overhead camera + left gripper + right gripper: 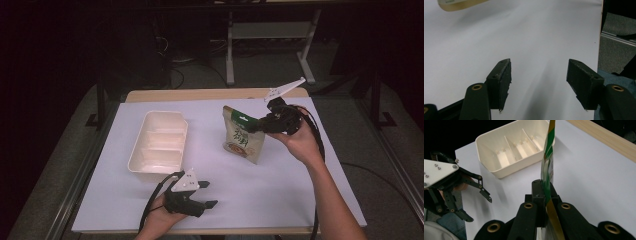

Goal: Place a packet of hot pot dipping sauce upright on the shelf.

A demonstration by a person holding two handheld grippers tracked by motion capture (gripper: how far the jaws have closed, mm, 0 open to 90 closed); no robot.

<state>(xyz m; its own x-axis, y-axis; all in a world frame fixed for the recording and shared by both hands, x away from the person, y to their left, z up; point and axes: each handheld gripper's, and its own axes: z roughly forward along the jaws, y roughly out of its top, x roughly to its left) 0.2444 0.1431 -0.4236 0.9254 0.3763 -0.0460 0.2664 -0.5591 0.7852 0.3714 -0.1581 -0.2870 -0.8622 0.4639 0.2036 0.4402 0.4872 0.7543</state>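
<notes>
Left gripper (pixel 208 194) sits wide open at the table's (pixel 280 200) near edge, while right gripper (pixel 253 125) clamps the snack pouch (pixel 243 136) upright by its top.

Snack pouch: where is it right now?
High view: the pouch hangs right of the tray, pinched at its top edge by the right gripper.

cream tray (pixel 159 142), green-beige pouch (pixel 243 135), white table (pixel 280 190)
</notes>
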